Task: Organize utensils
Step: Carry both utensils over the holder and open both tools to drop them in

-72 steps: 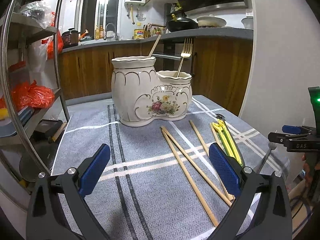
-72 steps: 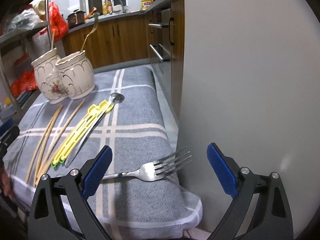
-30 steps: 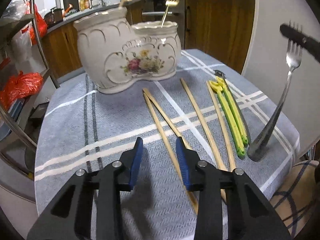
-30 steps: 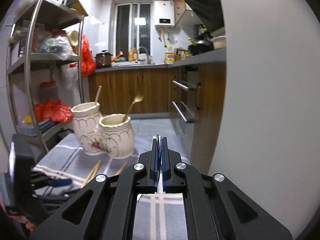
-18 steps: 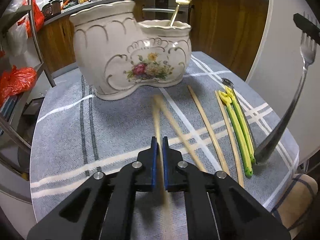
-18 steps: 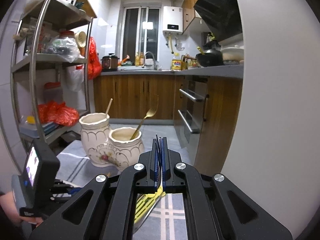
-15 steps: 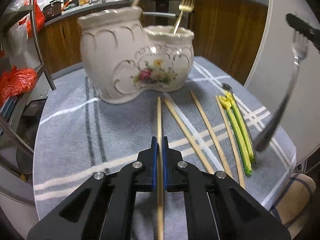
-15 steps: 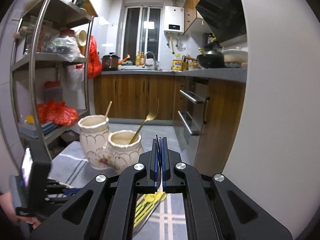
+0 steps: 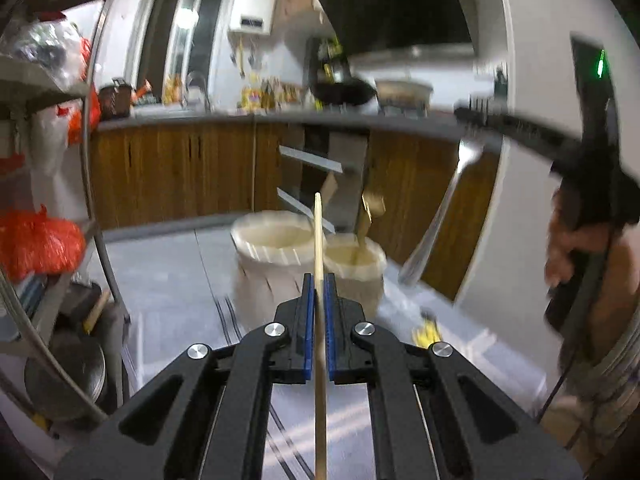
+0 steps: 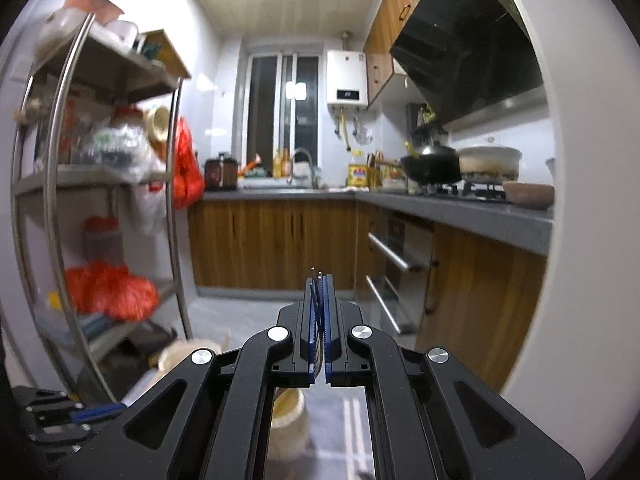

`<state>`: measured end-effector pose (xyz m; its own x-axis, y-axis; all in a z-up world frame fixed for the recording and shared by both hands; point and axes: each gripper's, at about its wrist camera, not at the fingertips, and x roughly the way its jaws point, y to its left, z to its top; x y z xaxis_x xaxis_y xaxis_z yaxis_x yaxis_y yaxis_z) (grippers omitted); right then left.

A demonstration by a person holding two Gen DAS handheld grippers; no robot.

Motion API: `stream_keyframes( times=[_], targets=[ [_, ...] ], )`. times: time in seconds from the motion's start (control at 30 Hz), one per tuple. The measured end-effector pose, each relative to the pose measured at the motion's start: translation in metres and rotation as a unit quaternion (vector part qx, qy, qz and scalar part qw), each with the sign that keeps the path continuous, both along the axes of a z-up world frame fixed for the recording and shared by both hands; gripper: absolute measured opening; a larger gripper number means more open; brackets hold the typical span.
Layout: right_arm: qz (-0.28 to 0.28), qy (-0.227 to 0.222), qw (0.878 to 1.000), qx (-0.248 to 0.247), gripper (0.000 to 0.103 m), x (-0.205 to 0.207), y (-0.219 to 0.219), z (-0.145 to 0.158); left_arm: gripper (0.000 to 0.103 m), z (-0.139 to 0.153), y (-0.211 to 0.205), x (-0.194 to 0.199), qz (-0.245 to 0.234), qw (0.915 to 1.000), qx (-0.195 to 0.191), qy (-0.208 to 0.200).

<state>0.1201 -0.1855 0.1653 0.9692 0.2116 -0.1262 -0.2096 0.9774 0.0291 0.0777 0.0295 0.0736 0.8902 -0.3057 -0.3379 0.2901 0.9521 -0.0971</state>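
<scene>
My left gripper (image 9: 317,280) is shut on a wooden chopstick (image 9: 319,240) that points forward over the white ceramic double holder (image 9: 276,236), which stands below and ahead. A gold fork (image 9: 368,216) stands in its right cup. My right gripper (image 10: 318,280) is shut on a silver fork, whose tines (image 10: 316,274) stick out past the pads. In the left wrist view that fork (image 9: 440,216) hangs handle-down to the right of the holder. The holder's rim (image 10: 288,404) shows below my right gripper.
A metal shelf rack (image 9: 92,184) with red bags stands at the left. Wooden cabinets (image 10: 272,244) and a counter lie ahead. A white wall (image 9: 528,160) is close on the right. Yellow-green utensils (image 9: 428,332) lie on the grey striped cloth (image 9: 180,300).
Both grippers have risen. My left gripper lifted the chopstick off the cloth and tilted up toward the holder's top. My right gripper carried the fork higher, above the holder.
</scene>
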Motion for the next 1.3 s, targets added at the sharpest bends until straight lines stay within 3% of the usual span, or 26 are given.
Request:
stream_keyframes(
  times=[0.17, 0.23, 0.43, 0.53, 0.7, 0.97, 1.1, 1.3],
  targets=[
    [-0.032, -0.029, 0.999, -0.002, 0.004, 0.018, 0.0, 0.007, 0.005, 0.034, 0.013, 0.033, 0.021, 0.9988, -0.015, -0.041],
    [-0.032, -0.026, 0.999, 0.007, 0.004, 0.028, -0.002, 0.005, 0.005, 0.045, 0.016, 0.056, 0.01, 0.9978, -0.04, -0.053],
    [-0.023, -0.006, 1.0, 0.009, 0.004, 0.045, -0.003, -0.017, 0.005, 0.05, 0.008, 0.118, 0.02, 0.9953, -0.072, -0.061],
    [-0.018, 0.006, 1.0, 0.015, 0.004, 0.053, -0.004, -0.024, 0.005, 0.046, -0.002, 0.14, 0.04, 0.9939, -0.067, -0.078],
    [-0.016, 0.01, 1.0, -0.005, 0.004, 0.058, 0.001, -0.036, 0.005, 0.032, -0.019, 0.16, 0.066, 0.9929, -0.027, -0.095],
    [0.02, 0.034, 0.998, -0.043, 0.004, 0.07, 0.024, -0.057, 0.005, 0.01, -0.014, 0.13, 0.07, 0.9935, -0.015, -0.089],
    [0.05, 0.041, 0.997, -0.049, 0.004, 0.071, 0.032, -0.062, 0.005, 0.0, -0.009, 0.109, 0.072, 0.9962, 0.003, -0.049],
    [0.08, 0.053, 0.994, -0.053, 0.004, 0.08, 0.045, -0.073, 0.005, -0.013, 0.003, 0.095, 0.077, 0.9969, -0.01, -0.015]
  ],
)
